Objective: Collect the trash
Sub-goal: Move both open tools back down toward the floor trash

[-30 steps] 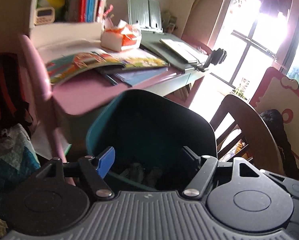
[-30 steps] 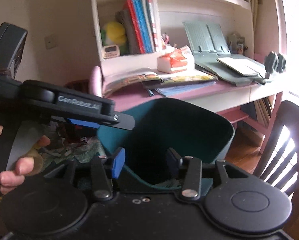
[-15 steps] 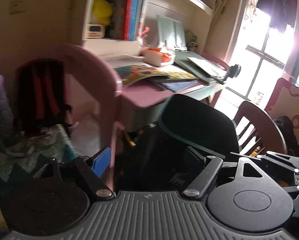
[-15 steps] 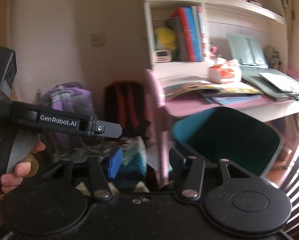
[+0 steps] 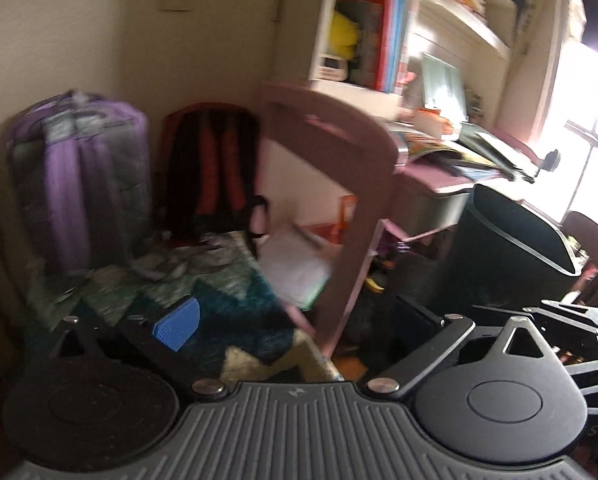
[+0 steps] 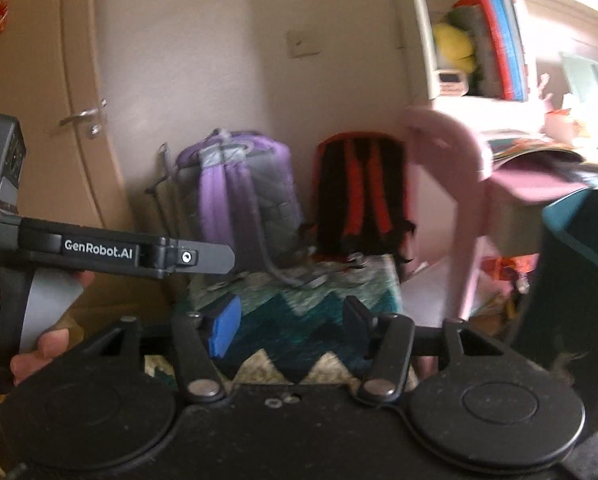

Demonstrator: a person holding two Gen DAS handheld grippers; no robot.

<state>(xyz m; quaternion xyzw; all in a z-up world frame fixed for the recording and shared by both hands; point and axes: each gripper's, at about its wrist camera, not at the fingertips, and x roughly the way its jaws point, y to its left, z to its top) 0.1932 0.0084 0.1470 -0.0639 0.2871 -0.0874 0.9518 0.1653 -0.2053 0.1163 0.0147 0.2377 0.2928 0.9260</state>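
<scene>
A: Step? Claws?
B: Between pickups. Left gripper (image 5: 299, 320) and right gripper (image 6: 291, 324): jaws just widened, nothing between them. Bin (image 5: 515, 236) at right.
A: Next?
B: Probably find scraps near the quilt (image 6: 299, 312).

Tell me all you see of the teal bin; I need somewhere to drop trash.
The teal bin stands upright at the right edge of both views, beside the pink desk. It looks like smooth plastic, with a teal rim and a dark wall. Its open top faces up; the contents are hidden. Nothing grips it.
</scene>
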